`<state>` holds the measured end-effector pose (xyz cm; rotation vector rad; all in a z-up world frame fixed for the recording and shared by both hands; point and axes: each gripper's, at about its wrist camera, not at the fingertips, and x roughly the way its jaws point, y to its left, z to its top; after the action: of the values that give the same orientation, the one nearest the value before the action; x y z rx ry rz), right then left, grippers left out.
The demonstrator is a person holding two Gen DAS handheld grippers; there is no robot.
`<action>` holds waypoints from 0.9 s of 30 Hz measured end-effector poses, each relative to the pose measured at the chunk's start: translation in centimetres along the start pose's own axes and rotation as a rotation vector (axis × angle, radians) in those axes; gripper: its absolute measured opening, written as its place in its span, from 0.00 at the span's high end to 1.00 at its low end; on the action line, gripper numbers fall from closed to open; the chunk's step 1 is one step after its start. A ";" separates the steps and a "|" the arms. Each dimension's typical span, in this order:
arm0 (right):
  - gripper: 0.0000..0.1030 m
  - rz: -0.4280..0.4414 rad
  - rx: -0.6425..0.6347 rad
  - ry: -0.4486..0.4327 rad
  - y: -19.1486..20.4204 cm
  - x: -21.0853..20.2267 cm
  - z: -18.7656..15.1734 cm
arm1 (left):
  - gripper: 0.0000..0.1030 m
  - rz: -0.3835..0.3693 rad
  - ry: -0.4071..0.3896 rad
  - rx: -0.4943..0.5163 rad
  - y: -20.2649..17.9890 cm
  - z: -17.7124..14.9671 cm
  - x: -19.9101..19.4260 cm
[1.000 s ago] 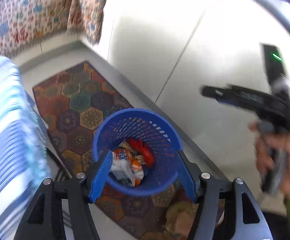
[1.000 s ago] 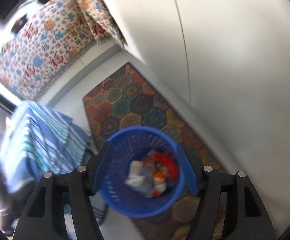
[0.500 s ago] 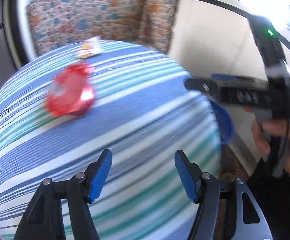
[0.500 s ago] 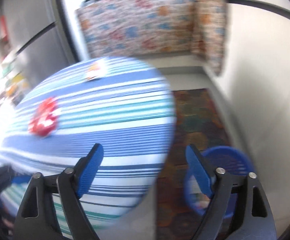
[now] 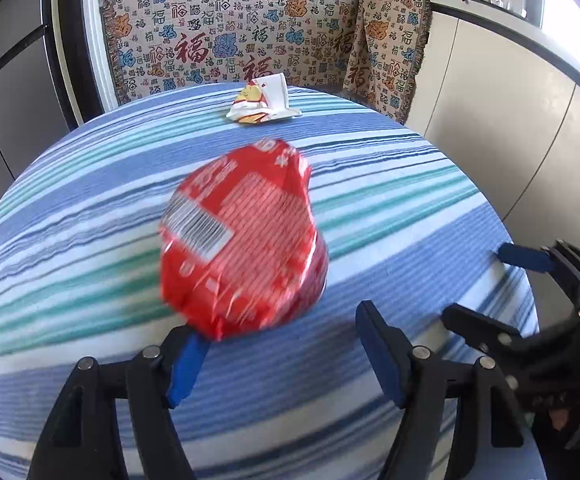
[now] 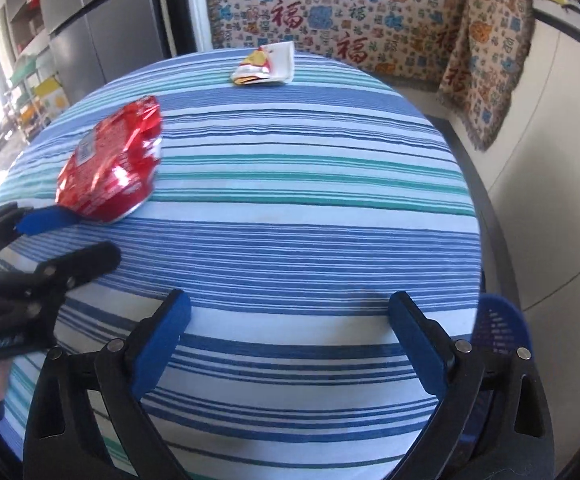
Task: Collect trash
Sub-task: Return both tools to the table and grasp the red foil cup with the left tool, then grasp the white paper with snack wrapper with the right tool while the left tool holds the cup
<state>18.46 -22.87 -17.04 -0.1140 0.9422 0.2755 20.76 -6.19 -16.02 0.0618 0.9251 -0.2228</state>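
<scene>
A crumpled red snack bag [image 5: 242,240] lies on the round blue-striped table [image 5: 390,200], also seen in the right wrist view [image 6: 110,168]. My left gripper [image 5: 278,356] is open, its jaws just short of the bag's near edge, the left pad partly under it. A white and yellow wrapper [image 5: 264,100] lies at the table's far side, also seen in the right wrist view [image 6: 266,65]. My right gripper [image 6: 290,340] is open and empty over the near right part of the table. The blue trash basket [image 6: 498,320] stands on the floor right of the table.
A patterned cloth [image 5: 250,32] hangs over a bench behind the table. White cabinets [image 5: 510,120] run along the right. A grey fridge [image 6: 110,40] stands at the back left.
Both grippers swung from above the blue basket up to the table. The left gripper has closed in on the red bag. Both stay open and empty.
</scene>
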 end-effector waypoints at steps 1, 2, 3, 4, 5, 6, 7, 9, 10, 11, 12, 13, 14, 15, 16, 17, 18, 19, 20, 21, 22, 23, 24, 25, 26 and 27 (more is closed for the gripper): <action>0.03 -0.006 0.005 0.002 -0.2 0.0 0.3 | 0.25 0.008 0.000 0.002 0.1 0.2 0.3; 0.03 -0.009 0.012 0.004 -0.6 0.1 0.4 | 0.25 0.027 0.003 0.004 0.0 0.6 0.6; 0.03 -0.012 0.017 0.004 -0.9 0.1 0.5 | 0.25 0.042 0.006 0.005 -0.1 0.9 0.8; 0.03 -0.015 0.020 0.004 -0.9 -0.1 0.5 | 0.25 0.045 0.005 0.002 0.1 1.2 1.3; 0.03 -0.015 0.021 0.005 -1.0 -0.1 0.5 | 0.25 0.041 0.003 -0.007 0.6 1.4 1.5; 0.03 -0.015 0.020 0.006 -1.1 -0.1 0.5 | 0.25 0.033 -0.002 -0.022 0.9 1.5 1.5; 0.03 -0.014 0.017 0.006 -1.0 -0.2 0.5 | 0.25 0.017 -0.007 -0.040 1.3 1.6 1.4; 0.02 -0.012 0.013 0.005 -1.0 -0.3 0.4 | 0.42 -0.010 -0.027 -0.080 2.2 1.7 1.3; 0.02 -0.011 0.012 0.004 -1.0 -0.3 0.3 | 0.41 -0.017 -0.031 -0.089 2.6 1.7 1.2; 0.02 -0.011 0.013 0.004 -1.0 -0.3 0.3 | 0.41 -0.028 -0.030 -0.094 3.1 1.7 1.1; 0.02 -0.011 0.013 0.004 -1.0 -0.4 0.2 | 0.41 -0.034 -0.032 -0.094 3.4 1.6 0.8; 0.02 -0.011 0.014 0.004 -1.0 -0.4 0.3 | 0.41 -0.028 -0.031 -0.089 3.8 1.5 0.5; 0.02 -0.011 0.014 0.004 -1.0 -0.4 0.1 | 0.41 -0.021 -0.029 -0.080 4.1 1.3 0.3; 0.02 -0.010 0.014 0.005 -1.0 -0.4 0.1 | 0.41 -0.018 -0.027 -0.073 4.5 1.0 0.0; 0.01 -0.009 0.015 0.007 -1.1 -0.4 0.1 | 0.41 -0.017 -0.025 -0.068 4.9 0.8 -0.2; 0.00 -0.005 0.015 0.013 -1.1 -0.3 0.3 | 0.41 -0.011 -0.024 -0.061 5.4 0.6 -0.5; 0.00 0.000 0.010 0.020 -1.1 -0.1 0.5 | 0.41 -0.002 -0.021 -0.054 5.9 0.3 -0.7; 0.00 0.005 0.006 0.028 -1.2 0.1 0.9 | 0.41 0.007 -0.018 -0.051 6.3 0.0 -0.9; 0.00 0.010 0.001 0.040 -1.3 0.5 1.5 | 0.41 0.012 -0.016 -0.051 6.9 -0.2 -1.2; 0.01 0.015 -0.004 0.051 -1.5 1.0 2.2 | 0.41 0.015 -0.014 -0.051 7.2 -0.4 -1.3; 0.01 0.022 -0.007 0.057 -1.5 1.3 2.8 | 0.41 0.021 -0.012 -0.050 7.6 -0.5 -1.4; 0.01 0.037 -0.009 0.064 -1.6 1.9 3.7 | 0.41 0.029 -0.009 -0.049 8.0 -0.7 -1.5; 0.01 0.052 -0.012 0.071 -1.7 2.6 4.7 | 0.41 0.032 -0.010 -0.046 8.2 -0.9 -1.6; 0.01 0.065 -0.013 0.073 -1.7 3.1 5.5 | 0.41 0.033 -0.012 -0.044 8.4 -1.0 -1.7; 0.01 0.086 -0.008 0.074 -1.6 3.8 6.5 | 0.41 0.035 -0.015 -0.044 8.5 -1.2 -1.7; 0.01 0.106 0.002 0.073 -1.5 4.6 7.7 | 0.41 0.034 -0.016 -0.048 8.6 -1.2 -1.8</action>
<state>27.45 -21.86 -16.27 -0.0725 1.0231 0.3700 20.59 2.68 -15.69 0.0313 0.9120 -0.1698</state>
